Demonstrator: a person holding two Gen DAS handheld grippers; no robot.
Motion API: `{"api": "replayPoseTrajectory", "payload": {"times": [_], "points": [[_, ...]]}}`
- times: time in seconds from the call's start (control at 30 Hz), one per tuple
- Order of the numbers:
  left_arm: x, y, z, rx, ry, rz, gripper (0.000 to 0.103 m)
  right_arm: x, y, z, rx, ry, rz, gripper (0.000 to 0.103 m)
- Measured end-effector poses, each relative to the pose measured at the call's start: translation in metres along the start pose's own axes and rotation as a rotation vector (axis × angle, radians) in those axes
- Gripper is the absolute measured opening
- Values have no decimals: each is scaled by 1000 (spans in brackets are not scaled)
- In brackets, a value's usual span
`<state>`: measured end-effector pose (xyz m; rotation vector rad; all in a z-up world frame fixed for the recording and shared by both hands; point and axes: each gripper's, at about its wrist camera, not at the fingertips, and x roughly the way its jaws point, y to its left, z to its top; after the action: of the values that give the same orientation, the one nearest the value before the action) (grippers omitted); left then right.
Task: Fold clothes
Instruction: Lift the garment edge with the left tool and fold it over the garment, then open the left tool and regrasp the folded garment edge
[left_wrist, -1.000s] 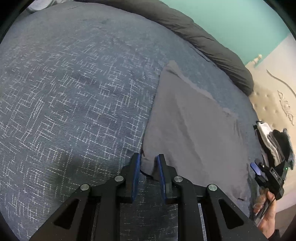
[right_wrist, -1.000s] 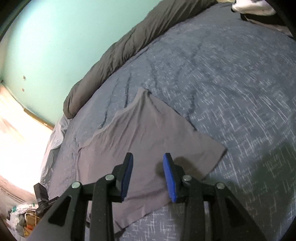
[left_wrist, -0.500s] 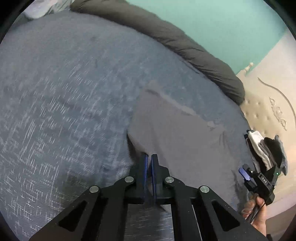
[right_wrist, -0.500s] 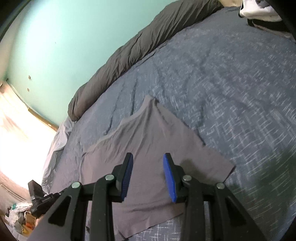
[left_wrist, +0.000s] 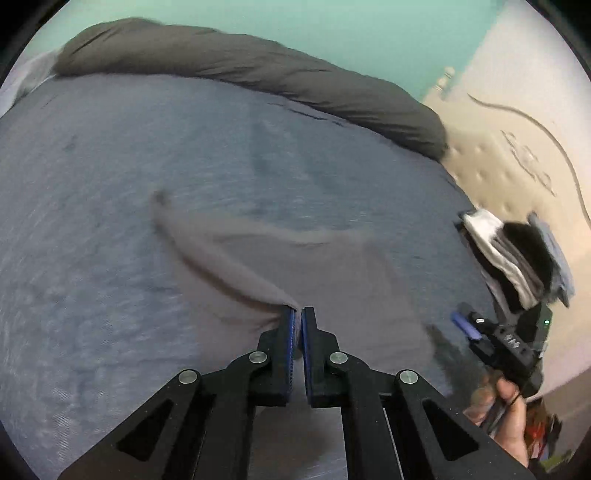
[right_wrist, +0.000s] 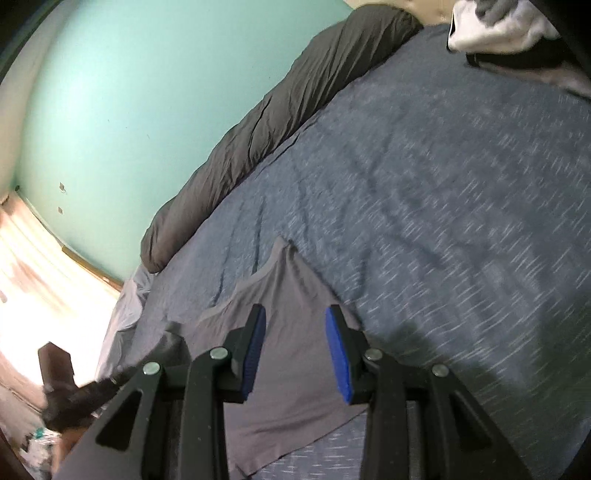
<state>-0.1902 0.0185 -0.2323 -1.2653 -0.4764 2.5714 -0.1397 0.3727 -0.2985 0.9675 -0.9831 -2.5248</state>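
No text, label, brand, number or sign can be read in either view. The only candidates are small pale marks on the black body of the right gripper (left_wrist: 511, 341), beside its green indicator light, and they are too small and blurred to make out.
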Motion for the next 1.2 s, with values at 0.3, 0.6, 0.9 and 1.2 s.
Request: {"api": "replayPoseTrajectory", "payload": {"times": [0.3,0.6,0.9,1.2], "points": [[91,-153,0,205,159,-108,4,-17,-33,14,53,6,-4,35],[147,-159,-26,217,282,-63,6,-13,-46,13,94,59,24,34],[98,-105,5,188,187,41,34,4,-24,4,33,136,75,35],[86,-50,5,141,203,110,34,27,-18,-9,26,216,33,35]]}}
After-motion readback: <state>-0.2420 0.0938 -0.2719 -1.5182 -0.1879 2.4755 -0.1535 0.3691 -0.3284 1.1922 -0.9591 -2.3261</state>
